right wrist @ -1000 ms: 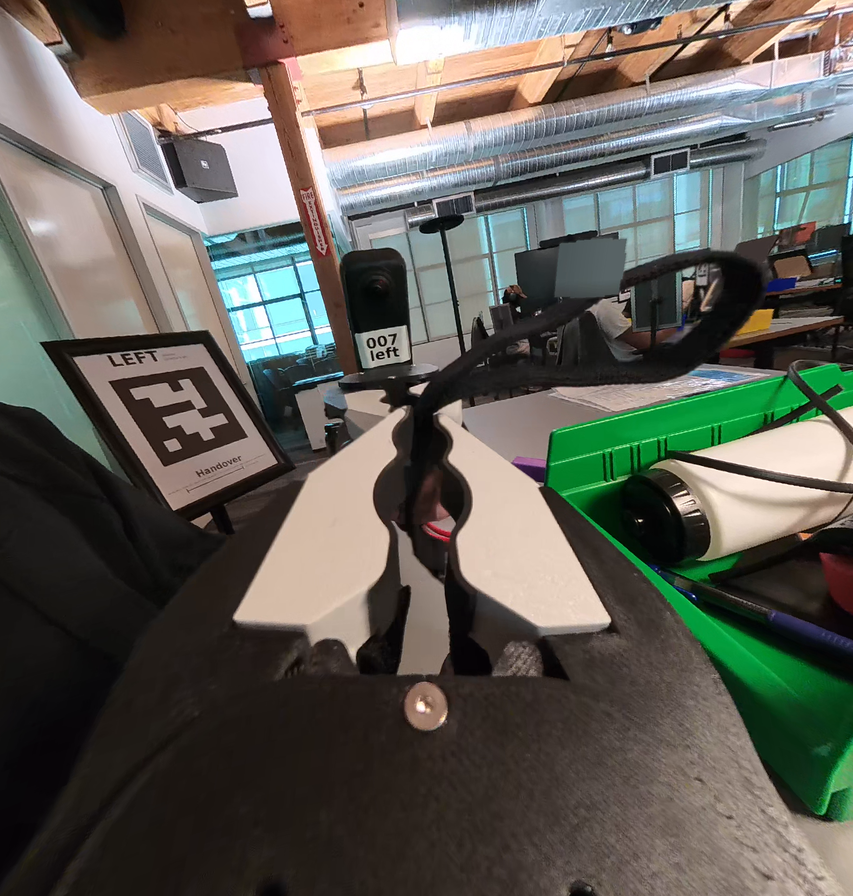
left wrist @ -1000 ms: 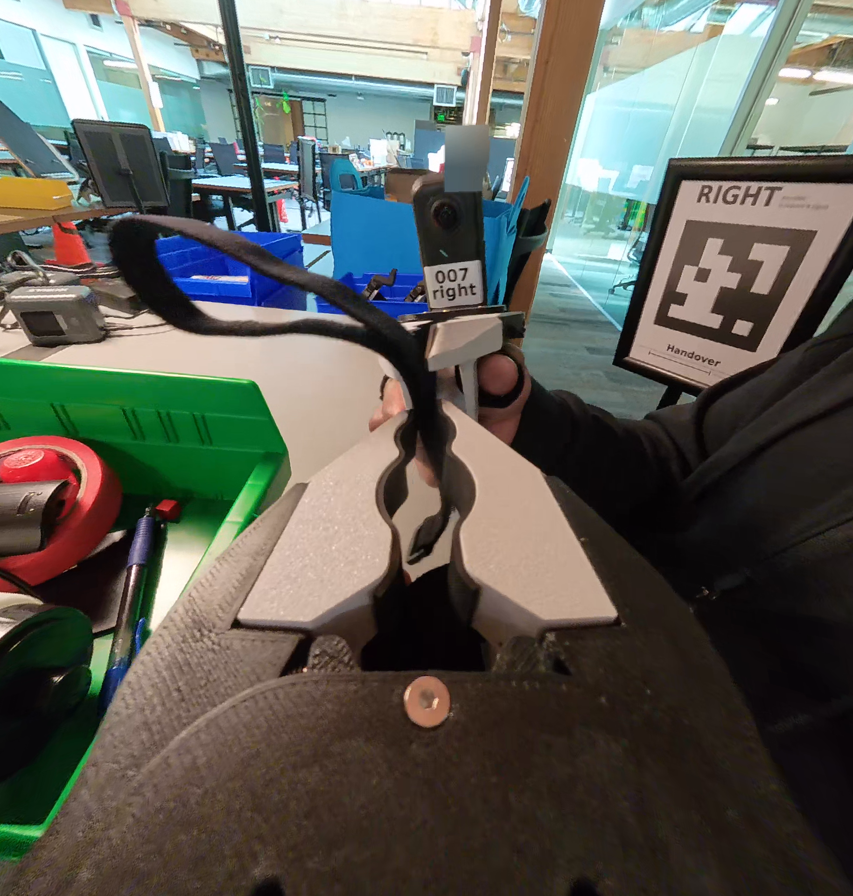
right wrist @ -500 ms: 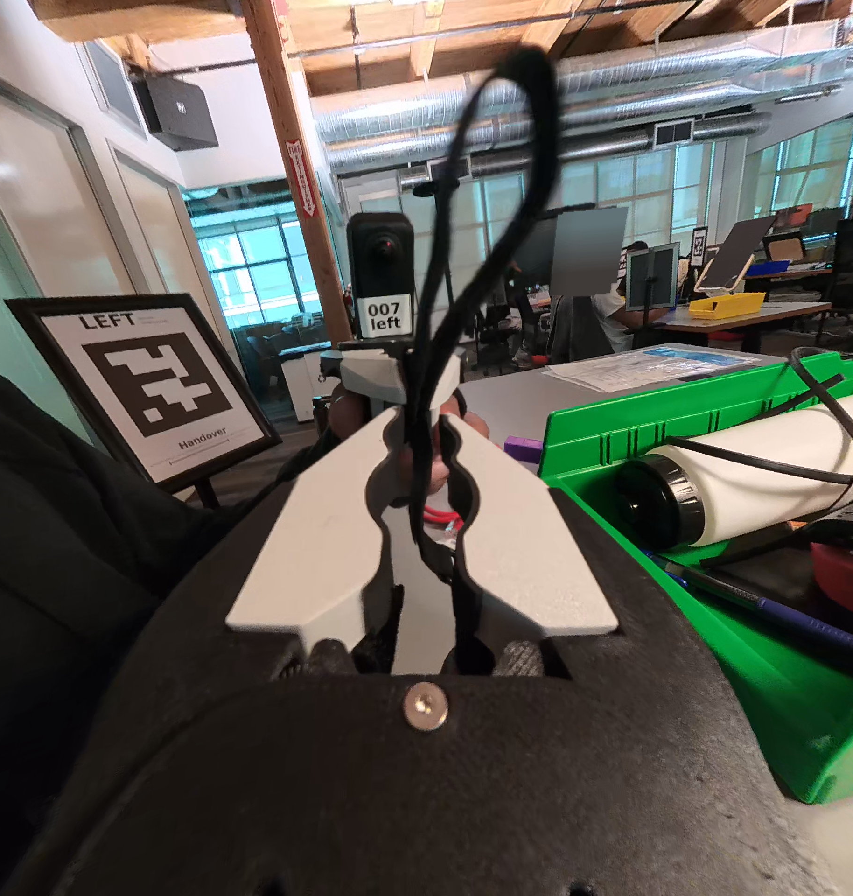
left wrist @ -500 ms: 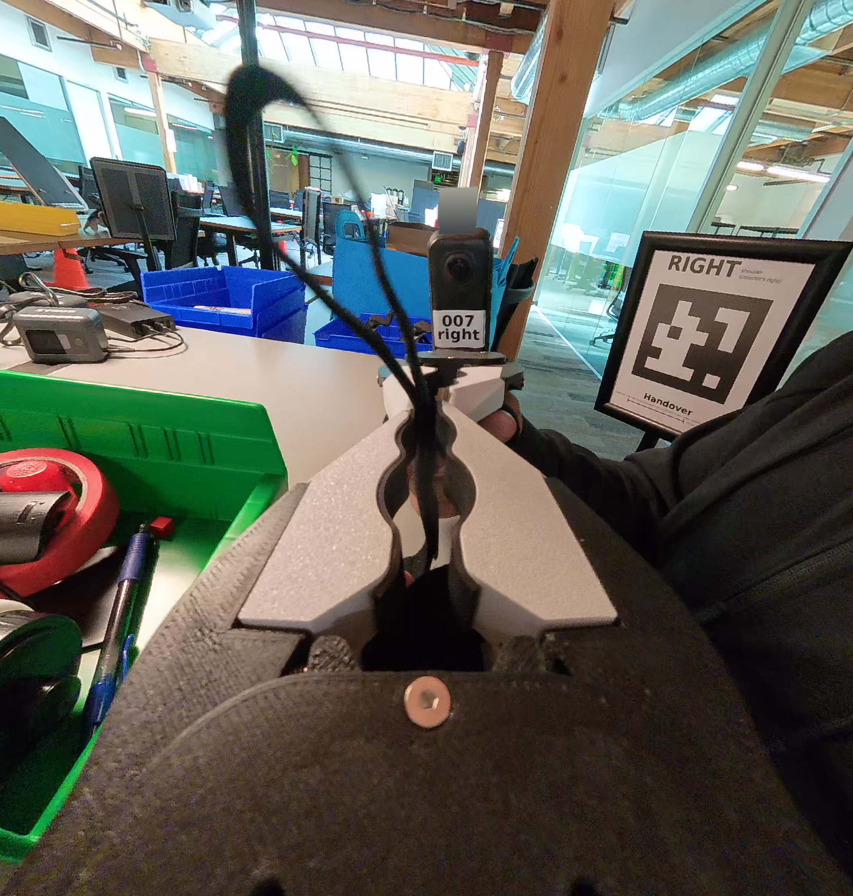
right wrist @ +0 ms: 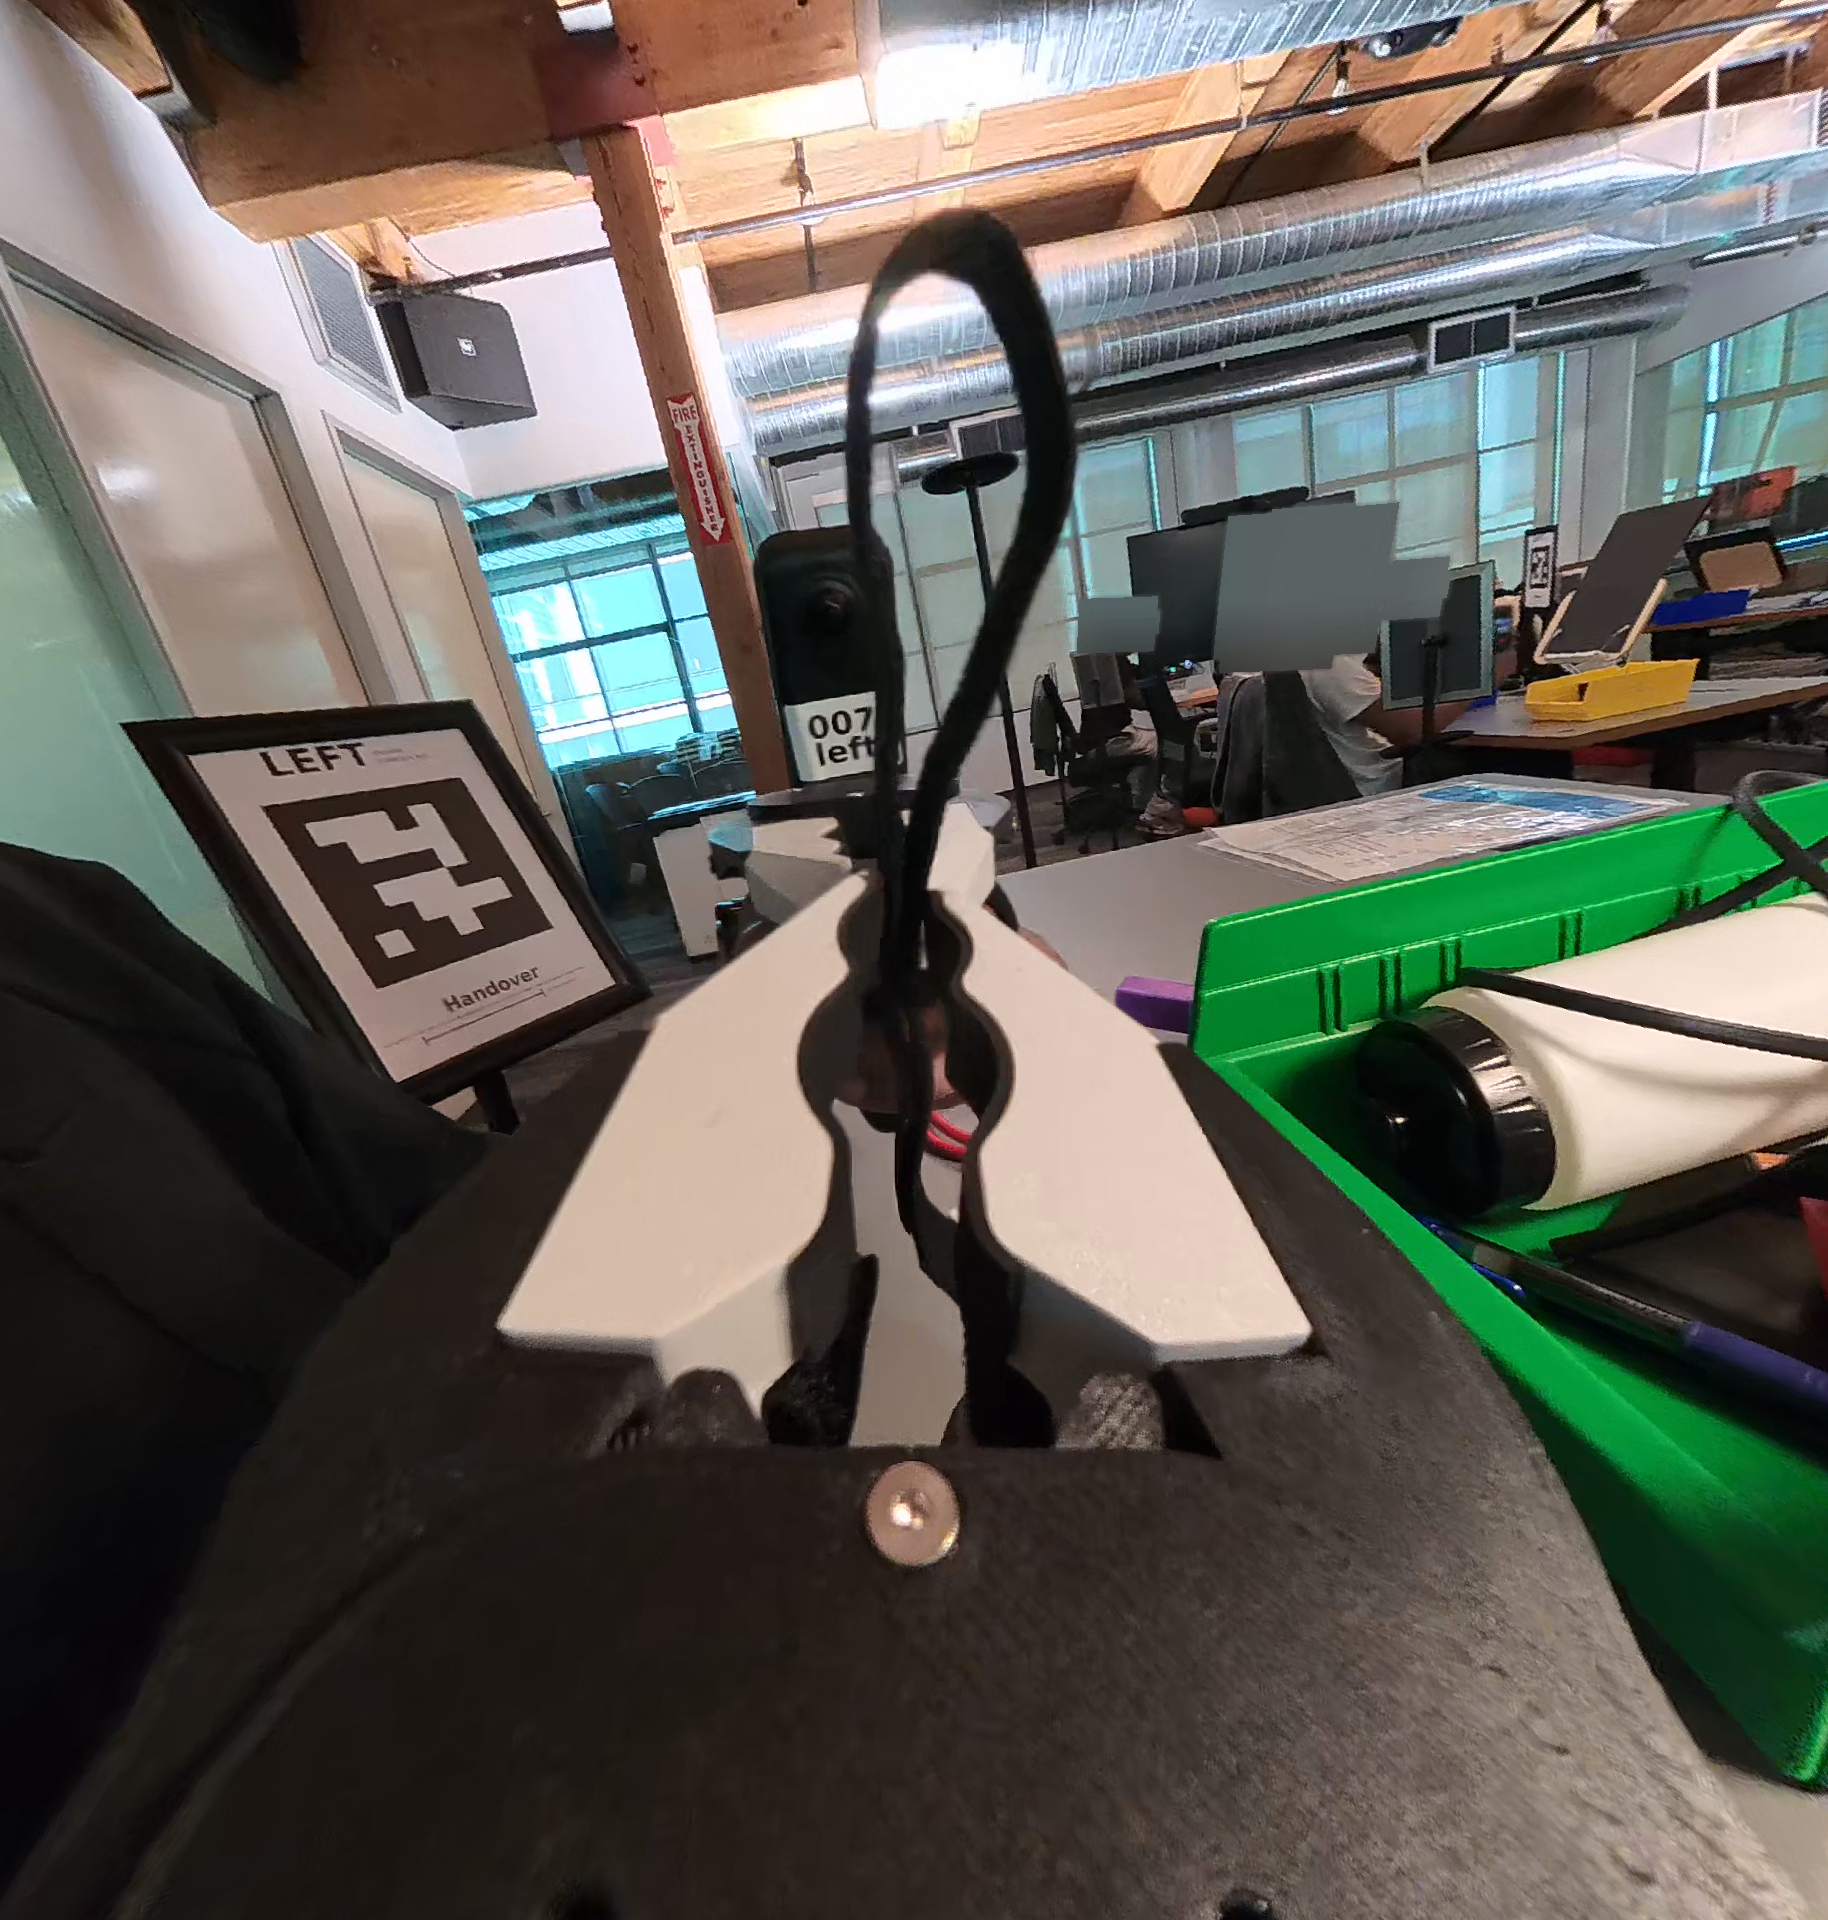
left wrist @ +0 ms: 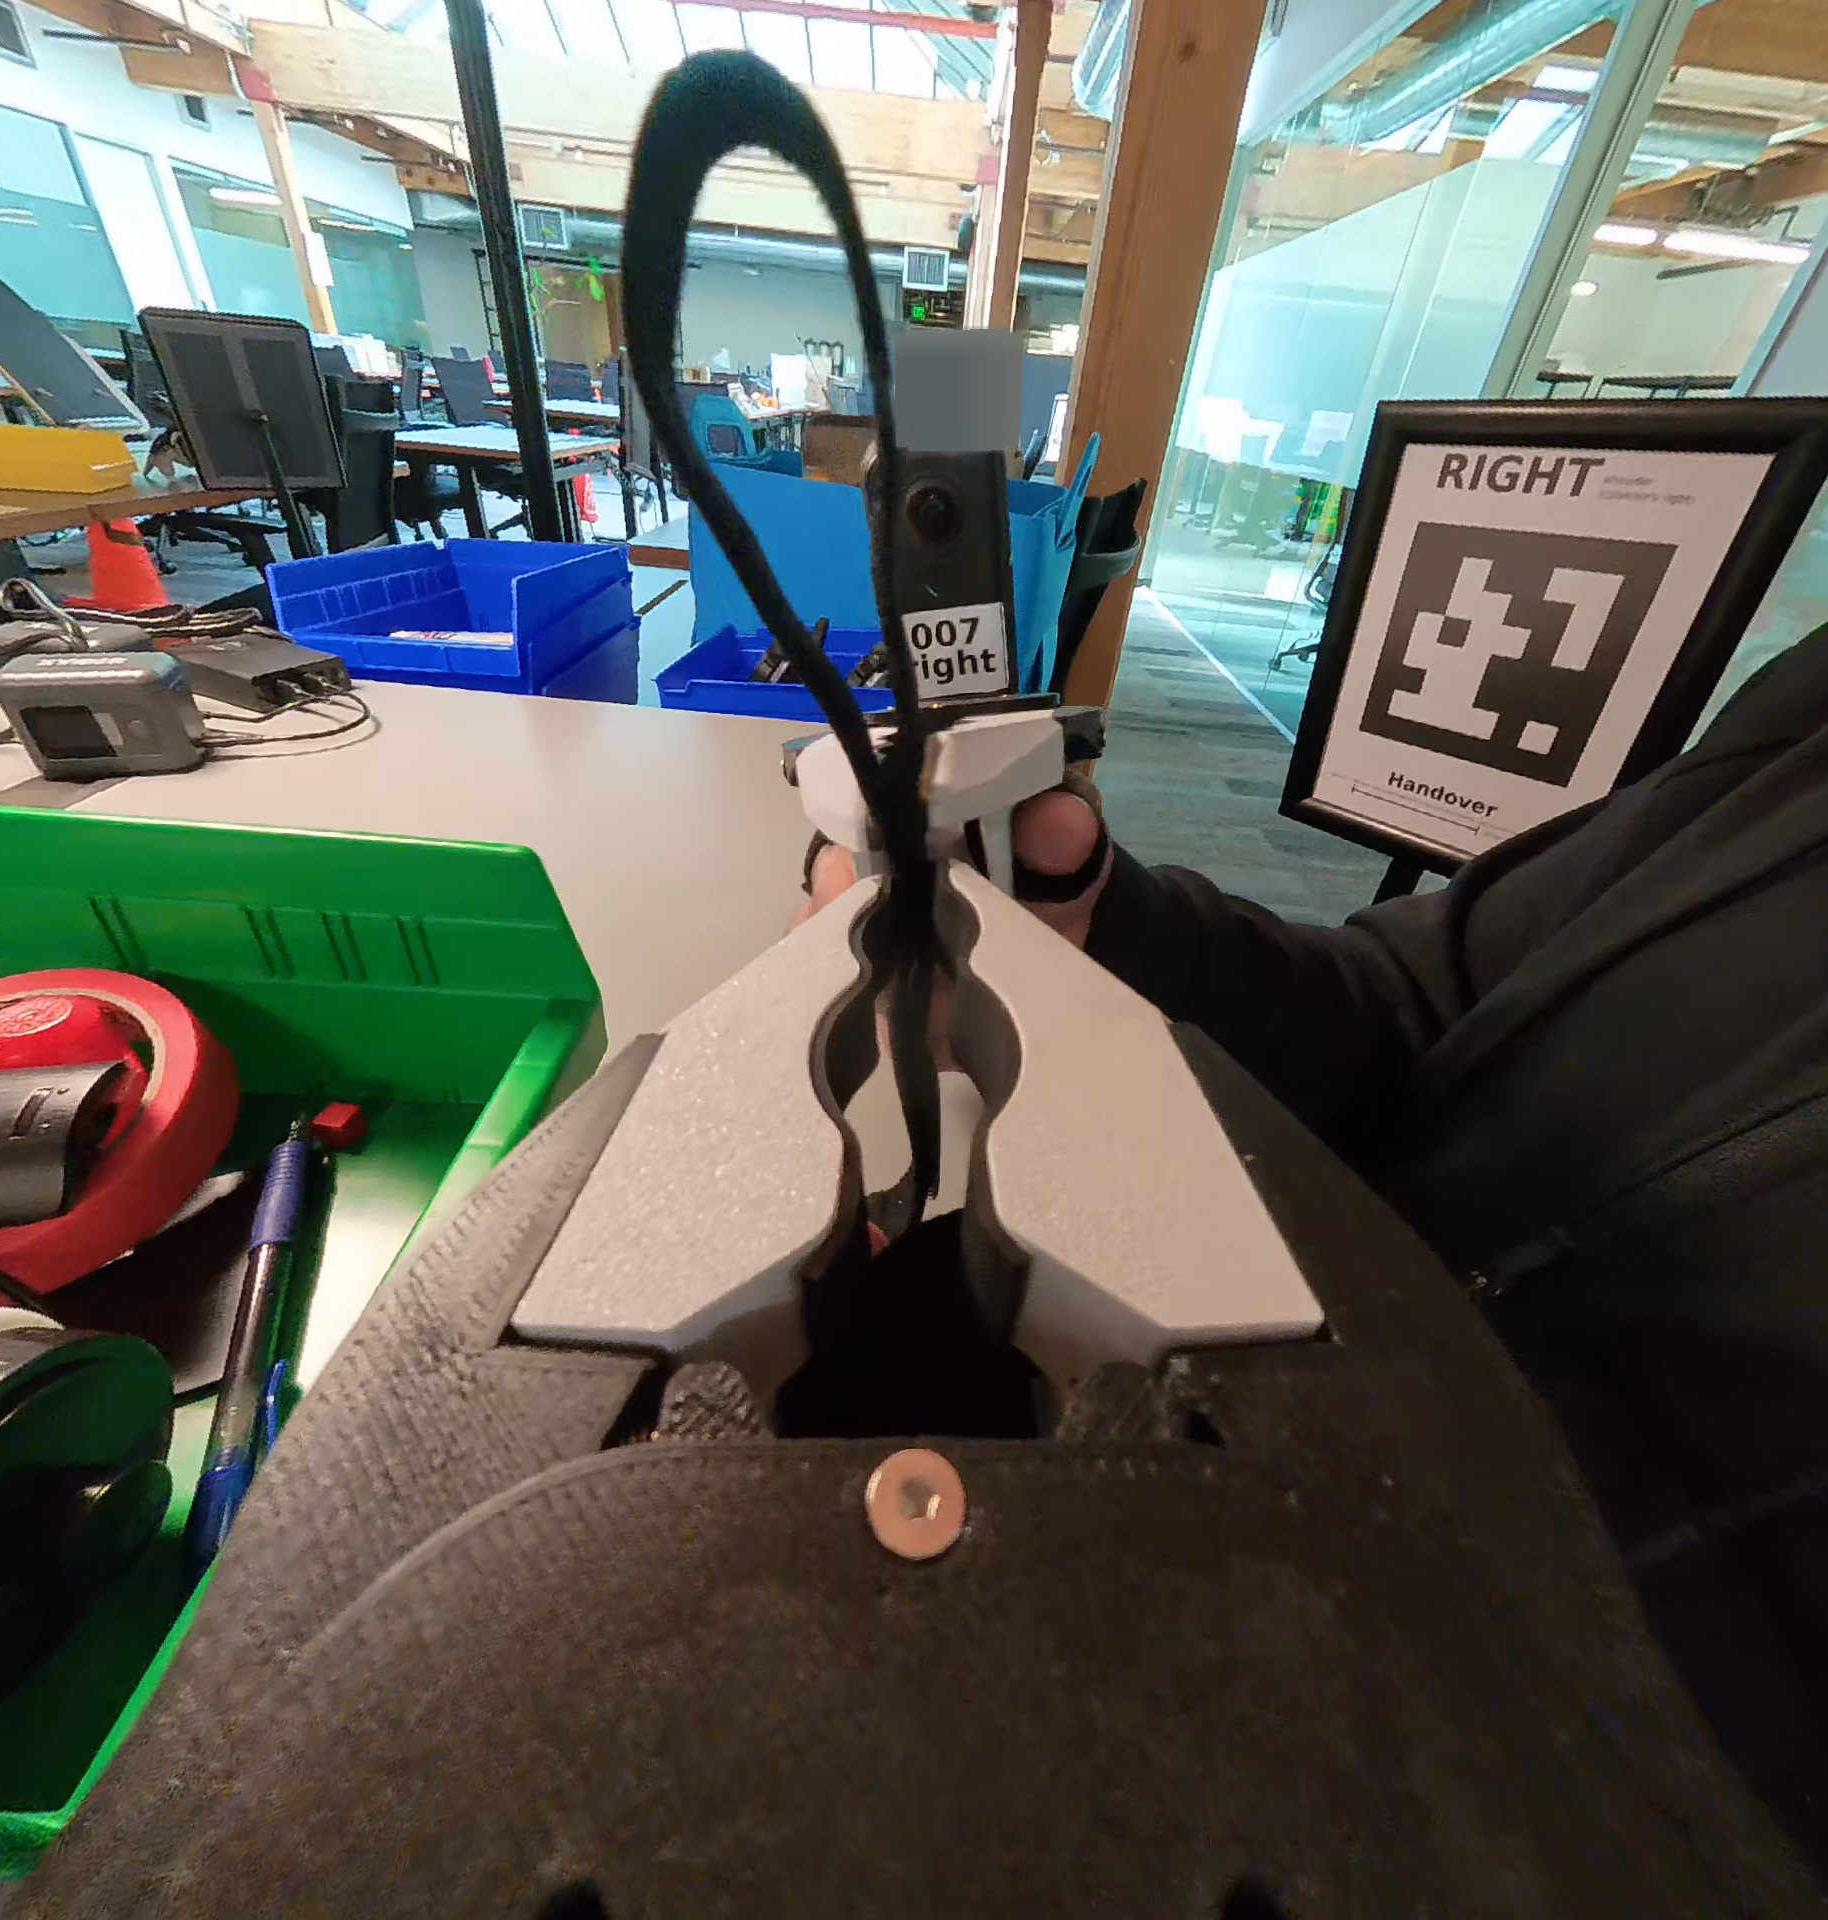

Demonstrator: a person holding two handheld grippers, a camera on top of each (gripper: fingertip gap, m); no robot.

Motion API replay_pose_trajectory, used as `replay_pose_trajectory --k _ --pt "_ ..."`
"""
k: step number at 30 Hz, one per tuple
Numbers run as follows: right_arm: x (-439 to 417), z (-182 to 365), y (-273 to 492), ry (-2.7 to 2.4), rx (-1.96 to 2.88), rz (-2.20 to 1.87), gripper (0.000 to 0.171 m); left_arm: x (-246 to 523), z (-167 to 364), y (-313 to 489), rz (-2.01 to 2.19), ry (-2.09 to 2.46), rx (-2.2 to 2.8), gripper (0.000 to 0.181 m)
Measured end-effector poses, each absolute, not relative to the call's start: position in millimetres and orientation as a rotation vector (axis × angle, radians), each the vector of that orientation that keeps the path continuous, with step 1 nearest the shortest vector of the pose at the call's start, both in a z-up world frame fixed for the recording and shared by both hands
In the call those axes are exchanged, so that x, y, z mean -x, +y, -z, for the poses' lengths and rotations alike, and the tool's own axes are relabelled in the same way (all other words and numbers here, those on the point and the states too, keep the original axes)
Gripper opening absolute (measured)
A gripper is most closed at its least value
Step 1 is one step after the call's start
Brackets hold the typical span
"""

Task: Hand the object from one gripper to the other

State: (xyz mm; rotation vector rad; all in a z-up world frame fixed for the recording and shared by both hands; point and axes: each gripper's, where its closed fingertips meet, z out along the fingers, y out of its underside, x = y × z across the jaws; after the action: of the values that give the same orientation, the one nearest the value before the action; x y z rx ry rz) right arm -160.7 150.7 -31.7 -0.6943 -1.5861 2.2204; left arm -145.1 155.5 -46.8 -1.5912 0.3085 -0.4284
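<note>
The left tool [left wrist: 915,904] has its grey fingers [left wrist: 723,1143] pinched together on a black strap [left wrist: 744,343], and the right tool [right wrist: 905,894], facing it tip to tip, is likewise clamped on the same strap. The strap rises from both tips as a tall upright loop. Beside them a green bin [left wrist: 266,914] sits on the grey surface [left wrist: 536,769], holding red tape [left wrist: 110,1132] and a pen [left wrist: 250,1320]. Farther back stands a framed marker sign [left wrist: 1533,634].
</note>
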Motion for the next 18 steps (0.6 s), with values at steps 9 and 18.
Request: replay_pose_trajectory --k 9,18 --pt "162.6 39.5 146.3 -1.643 0.689 -2.148 0.006 154.4 34.4 151.7 0.452 0.246 1.528 0.014" --pt "160.7 30.3 152.0 -1.574 0.689 -2.214 0.011 147.0 42.2 153.3 0.444 0.297 1.566 0.006"
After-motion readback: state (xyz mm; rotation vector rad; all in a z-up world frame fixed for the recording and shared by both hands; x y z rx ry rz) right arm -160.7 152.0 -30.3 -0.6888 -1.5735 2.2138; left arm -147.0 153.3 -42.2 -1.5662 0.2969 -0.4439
